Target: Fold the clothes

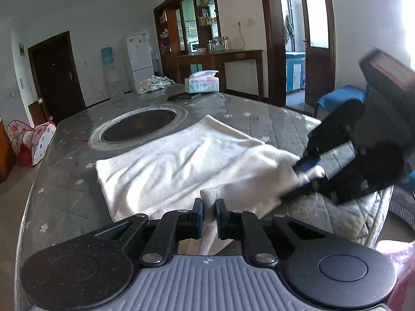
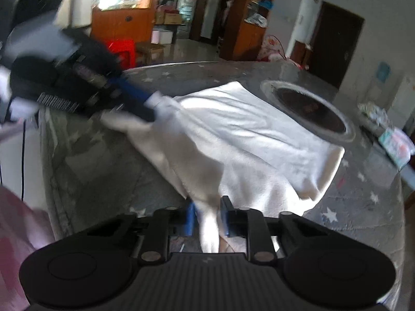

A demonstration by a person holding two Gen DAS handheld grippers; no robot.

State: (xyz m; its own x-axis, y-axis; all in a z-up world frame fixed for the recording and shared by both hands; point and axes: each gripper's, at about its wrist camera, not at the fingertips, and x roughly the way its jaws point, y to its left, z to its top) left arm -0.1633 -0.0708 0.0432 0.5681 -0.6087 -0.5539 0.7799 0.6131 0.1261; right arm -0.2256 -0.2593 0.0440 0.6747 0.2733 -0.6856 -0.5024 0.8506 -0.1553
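Note:
A white cloth (image 1: 168,163) lies spread on the grey star-patterned table cover (image 1: 64,194). My left gripper (image 1: 208,207) is shut on a bunched corner at the cloth's near edge. To its right, my right gripper (image 1: 301,176) pinches another bunched corner, which is lifted a little off the table. In the right wrist view the white cloth (image 2: 246,129) runs up between the blue pads of the right gripper (image 2: 207,208), which are shut on it. The left gripper (image 2: 153,108) shows blurred at the upper left, gripping the far corner.
A round dark recess (image 1: 140,127) sits in the table just beyond the cloth. Behind it lie a tissue box (image 1: 202,84), a flat dark object (image 1: 181,96) and a crumpled patterned cloth (image 1: 153,83). A blue-covered seat (image 1: 339,98) stands past the table's right edge.

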